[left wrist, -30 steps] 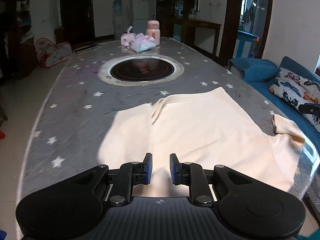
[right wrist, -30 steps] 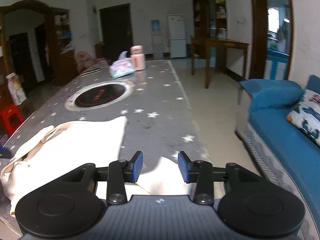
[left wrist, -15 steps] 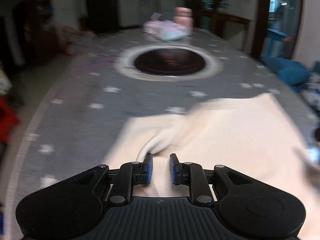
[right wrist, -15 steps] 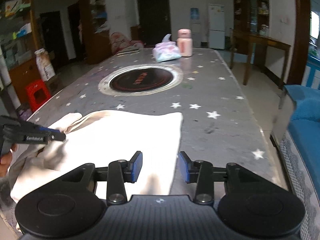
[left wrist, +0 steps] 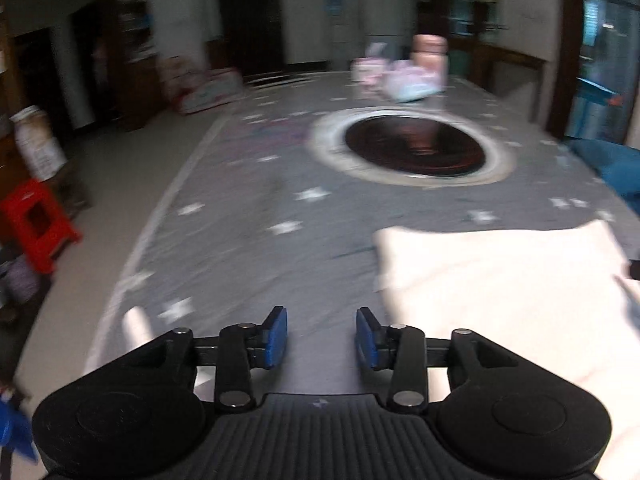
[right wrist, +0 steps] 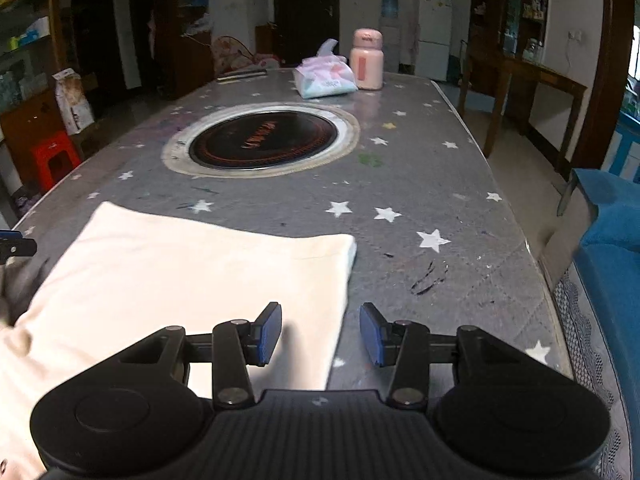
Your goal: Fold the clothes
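A cream garment (right wrist: 192, 280) lies flat on the grey star-patterned table (right wrist: 420, 184), folded into a rough rectangle. My right gripper (right wrist: 320, 334) hovers open over the garment's right edge, and its pads press on nothing. In the blurred left wrist view the garment (left wrist: 500, 292) lies to the right. My left gripper (left wrist: 322, 338) is over bare table just left of it, jaws opening, with nothing between them. The tip of the left gripper (right wrist: 16, 246) shows at the far left of the right wrist view.
A round hob (right wrist: 260, 144) is set into the table's middle. A tissue pack (right wrist: 326, 80) and a pink bottle (right wrist: 366, 60) stand at the far end. A blue sofa (right wrist: 612, 240) lies beyond the right table edge, a red stool (right wrist: 52, 156) on the left.
My left gripper has slid left off the garment and its jaws have widened. The garment's bunched left side now lies flatter. My right gripper has swung left, over the garment's right edge.
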`<state>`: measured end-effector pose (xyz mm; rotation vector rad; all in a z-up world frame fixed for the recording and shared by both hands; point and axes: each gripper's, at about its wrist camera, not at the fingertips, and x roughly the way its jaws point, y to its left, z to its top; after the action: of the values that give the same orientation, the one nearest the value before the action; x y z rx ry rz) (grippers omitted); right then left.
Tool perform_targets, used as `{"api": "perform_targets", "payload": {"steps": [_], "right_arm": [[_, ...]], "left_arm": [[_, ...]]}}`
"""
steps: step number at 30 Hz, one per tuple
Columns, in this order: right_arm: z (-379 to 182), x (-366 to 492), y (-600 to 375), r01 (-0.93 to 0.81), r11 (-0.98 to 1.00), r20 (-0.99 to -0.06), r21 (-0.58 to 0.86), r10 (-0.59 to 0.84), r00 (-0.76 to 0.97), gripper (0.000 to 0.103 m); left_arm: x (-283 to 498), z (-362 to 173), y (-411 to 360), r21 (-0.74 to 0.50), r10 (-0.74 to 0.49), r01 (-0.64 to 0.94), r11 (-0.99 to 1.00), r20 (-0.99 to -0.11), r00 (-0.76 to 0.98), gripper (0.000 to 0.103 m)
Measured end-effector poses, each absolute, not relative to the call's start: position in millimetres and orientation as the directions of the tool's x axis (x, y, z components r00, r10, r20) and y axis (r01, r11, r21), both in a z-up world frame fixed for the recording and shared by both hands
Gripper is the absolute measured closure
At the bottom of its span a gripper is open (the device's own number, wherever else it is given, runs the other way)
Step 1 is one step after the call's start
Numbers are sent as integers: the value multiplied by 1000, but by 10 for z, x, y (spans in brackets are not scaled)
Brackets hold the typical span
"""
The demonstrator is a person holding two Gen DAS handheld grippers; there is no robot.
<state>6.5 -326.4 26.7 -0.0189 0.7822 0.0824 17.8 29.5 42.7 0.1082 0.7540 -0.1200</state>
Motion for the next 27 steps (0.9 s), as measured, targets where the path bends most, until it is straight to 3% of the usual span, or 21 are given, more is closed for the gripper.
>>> {"api": "perform_targets", "payload": {"steps": [6,8,10,13,23,27], "right_arm": [[147,339,-3343,-52,998,-724,34,61,687,69],[126,417,-3359,-53,997,-729,48,71,681,75],[110,486,-3370,-58,996,-731,68,89,676,87],[107,583,-3353,-67,996,-728,66,94,679,98],[103,1112,-3249,-98,995,-723,5,72,687,99],[146,1189,-3202,-112,993,-727,-24,60,684,90]], "left_arm": [[556,313,36,23,-140,226,974,-723,677,61],[641,280,-7,24,-142,231,973,-728,670,66],[727,269,-29,22,-146,236,971,-728,669,92],[860,250,-68,25,-139,229,973,-728,672,94],[1304,191,-188,123,-58,198,972,-695,717,94],[1312,245,-162,112,-64,197,974,-697,714,91]]}}
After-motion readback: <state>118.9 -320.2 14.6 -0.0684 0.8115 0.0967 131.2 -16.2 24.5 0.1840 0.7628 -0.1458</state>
